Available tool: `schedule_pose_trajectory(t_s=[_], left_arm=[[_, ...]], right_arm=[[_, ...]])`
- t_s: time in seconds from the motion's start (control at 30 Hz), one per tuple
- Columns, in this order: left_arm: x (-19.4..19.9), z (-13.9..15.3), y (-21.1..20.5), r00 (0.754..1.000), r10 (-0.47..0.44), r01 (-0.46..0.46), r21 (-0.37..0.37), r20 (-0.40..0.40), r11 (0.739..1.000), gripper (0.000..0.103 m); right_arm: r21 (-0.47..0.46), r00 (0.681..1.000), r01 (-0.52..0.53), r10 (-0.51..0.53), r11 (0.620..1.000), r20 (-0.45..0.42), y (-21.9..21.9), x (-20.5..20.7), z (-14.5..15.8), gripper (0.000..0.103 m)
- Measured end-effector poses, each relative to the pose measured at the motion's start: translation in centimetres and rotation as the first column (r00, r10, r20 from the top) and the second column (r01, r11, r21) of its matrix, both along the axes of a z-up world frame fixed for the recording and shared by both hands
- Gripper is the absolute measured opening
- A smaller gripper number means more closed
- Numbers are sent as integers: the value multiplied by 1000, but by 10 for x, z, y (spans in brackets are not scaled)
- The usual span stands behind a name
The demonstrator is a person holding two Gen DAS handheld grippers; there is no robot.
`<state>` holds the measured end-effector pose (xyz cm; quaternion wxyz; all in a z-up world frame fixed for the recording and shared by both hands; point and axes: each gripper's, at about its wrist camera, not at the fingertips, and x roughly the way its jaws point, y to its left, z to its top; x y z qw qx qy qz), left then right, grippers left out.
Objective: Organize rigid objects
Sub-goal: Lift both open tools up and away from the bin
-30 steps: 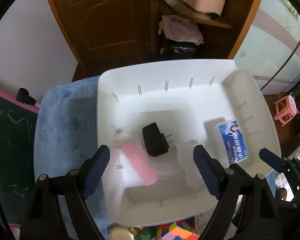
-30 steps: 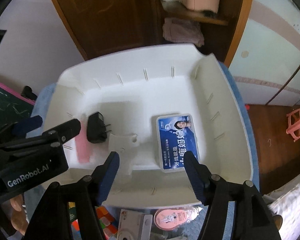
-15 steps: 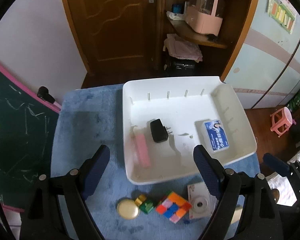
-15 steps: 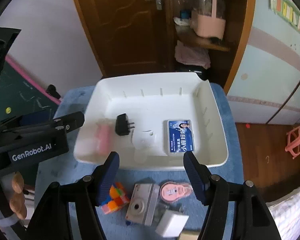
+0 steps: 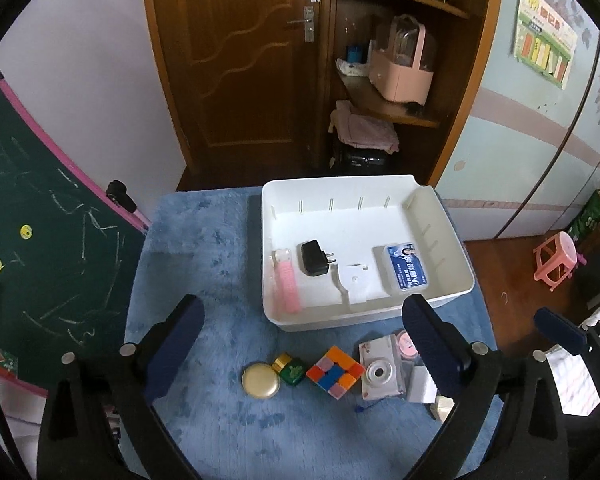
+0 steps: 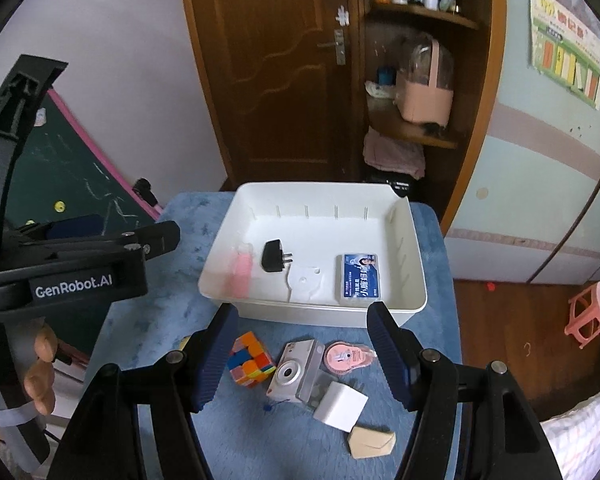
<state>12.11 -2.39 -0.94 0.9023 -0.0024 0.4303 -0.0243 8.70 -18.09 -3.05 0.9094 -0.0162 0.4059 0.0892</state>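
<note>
White bin [image 5: 452, 292] at twelve o'clock already holds charger [image 5: 314, 258] and card box [image 5: 406, 272] — cube [image 5: 334, 372], camera [image 5: 380, 372] wait outside at six. Left gripper [image 5: 300, 340], right gripper [image 6: 302, 354] — both open, empty, left's jaws just widened.

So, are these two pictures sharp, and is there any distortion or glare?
Left wrist view: sharp; the fisheye bends the door and the wardrobe edges, and the corners are black. Right wrist view: softer; the pink item in the white tray looks smeared. No strong glare in either; soft shadows on the blue mat.
</note>
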Motion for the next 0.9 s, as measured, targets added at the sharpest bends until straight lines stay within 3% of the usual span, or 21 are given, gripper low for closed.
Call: schedule_pose_trajectory(t_s=[0.17, 0.9], left_arm=[[-23, 8, 0, 1000, 7, -7, -7, 22, 1000, 100], [-73, 3, 3, 998, 46, -45, -27, 38, 999, 100]], right_arm=[[1, 999, -13, 13, 1000, 42, -4, -25, 13, 74], [-9, 996, -10, 11, 1000, 92, -36, -77, 17, 74]])
